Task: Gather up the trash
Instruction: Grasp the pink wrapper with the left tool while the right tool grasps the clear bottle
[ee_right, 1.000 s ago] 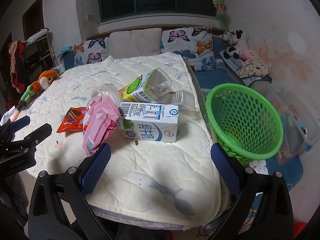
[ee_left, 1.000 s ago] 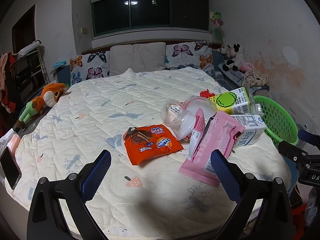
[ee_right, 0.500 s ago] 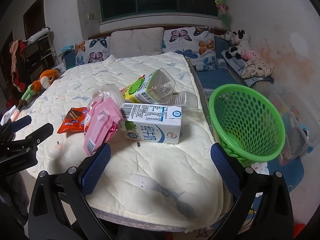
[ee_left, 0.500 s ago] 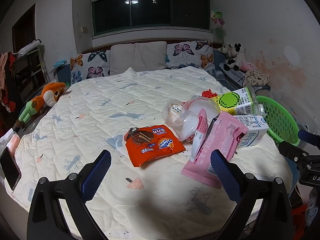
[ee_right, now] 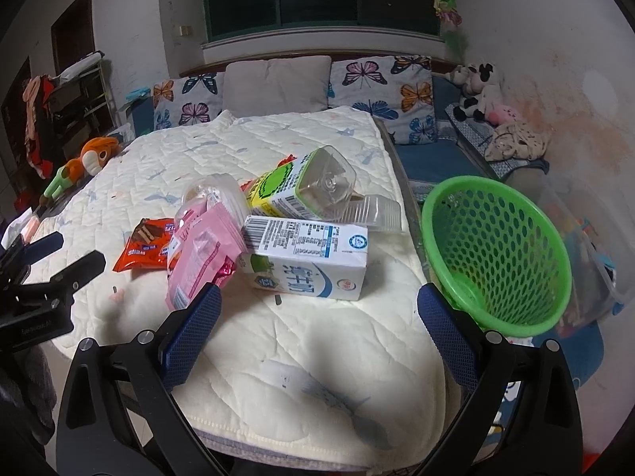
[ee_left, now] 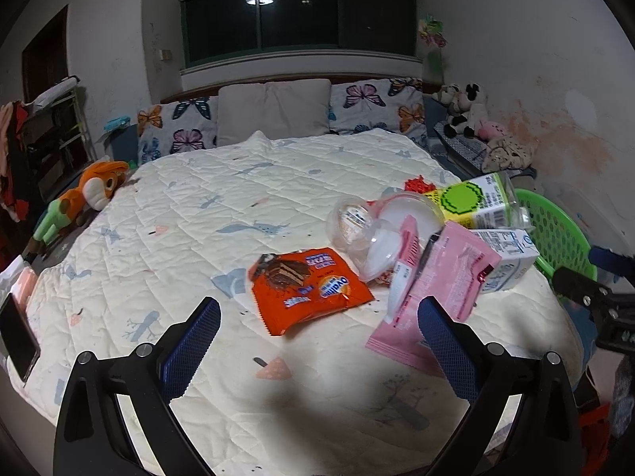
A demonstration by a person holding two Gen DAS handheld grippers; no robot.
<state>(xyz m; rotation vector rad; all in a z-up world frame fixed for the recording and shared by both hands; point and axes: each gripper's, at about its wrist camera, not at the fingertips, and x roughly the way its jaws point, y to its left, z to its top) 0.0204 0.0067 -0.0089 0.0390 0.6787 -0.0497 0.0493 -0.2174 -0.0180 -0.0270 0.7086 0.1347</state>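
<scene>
A pile of trash sits on the bed (ee_left: 222, 214), near its right edge. The left gripper (ee_left: 317, 341) has its two blue fingers wide apart and holds nothing. It hangs over the quilt in front of the orange snack bag (ee_left: 309, 289). The right gripper (ee_right: 315, 329) is also spread wide and holds nothing. It hangs in front of the white milk carton (ee_right: 305, 261).

The left view shows the whole front of the orange snack bag, lying flat. In the right view only a bit of it peeks out behind the pink packet (ee_right: 198, 254). The left view also shows the round clear plastic tub (ee_left: 377, 234) well, and a small red thing (ee_left: 418, 184) behind the pile.

The right view shows the green basket (ee_right: 500, 246) fully. It stands just beside the bed on the right and tips a little. In the left view only a slice of its rim shows. The right view also shows the clear bottom of the green and yellow bottle (ee_right: 301, 190), which lies on its side on top of the milk carton, and a flat clear lid (ee_right: 373, 212) behind the carton.

An orange stuffed toy (ee_left: 85, 194) lies at the far left edge of the bed.
</scene>
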